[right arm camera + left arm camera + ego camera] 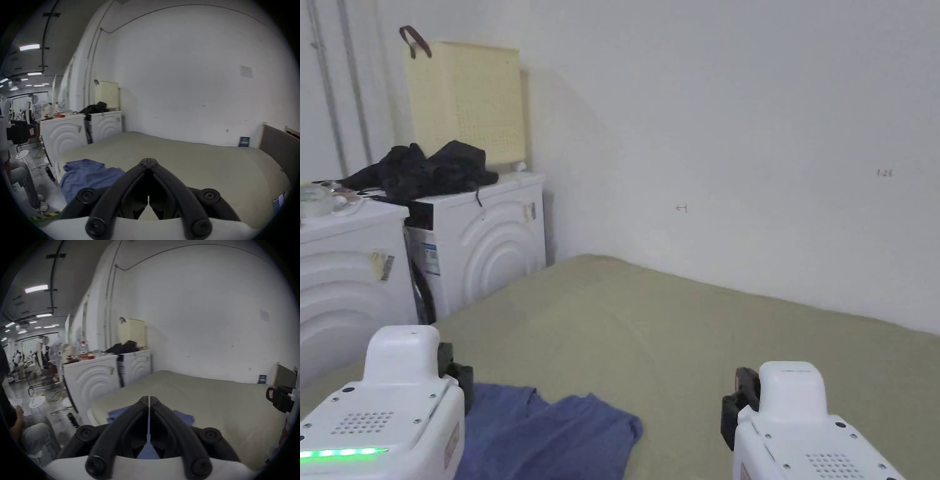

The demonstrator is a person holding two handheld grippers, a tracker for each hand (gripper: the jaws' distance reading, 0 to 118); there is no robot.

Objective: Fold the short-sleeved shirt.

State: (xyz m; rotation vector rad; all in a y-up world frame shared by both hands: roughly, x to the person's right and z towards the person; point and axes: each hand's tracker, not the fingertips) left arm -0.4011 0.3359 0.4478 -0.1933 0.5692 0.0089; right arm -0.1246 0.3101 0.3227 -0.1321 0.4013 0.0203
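Observation:
A blue short-sleeved shirt [550,431] lies crumpled on the near left part of an olive-green bed [687,325]. My left gripper [464,381] hovers over the shirt's left side, its jaws shut with nothing between them. In the left gripper view the jaws [149,397] meet, and the shirt [183,416] shows beneath and beside them. My right gripper [736,406] hangs over bare sheet to the right of the shirt, also shut and empty. In the right gripper view the closed tips [149,159] point across the bed, with the shirt [90,175] off to the left.
Two white washing machines [481,237] stand against the bed's left side, with dark clothes [425,169] and a pale yellow laundry basket [465,100] on top. A white wall runs behind the bed. A headboard [276,146] bounds the right end. A person [32,434] sits on the floor at left.

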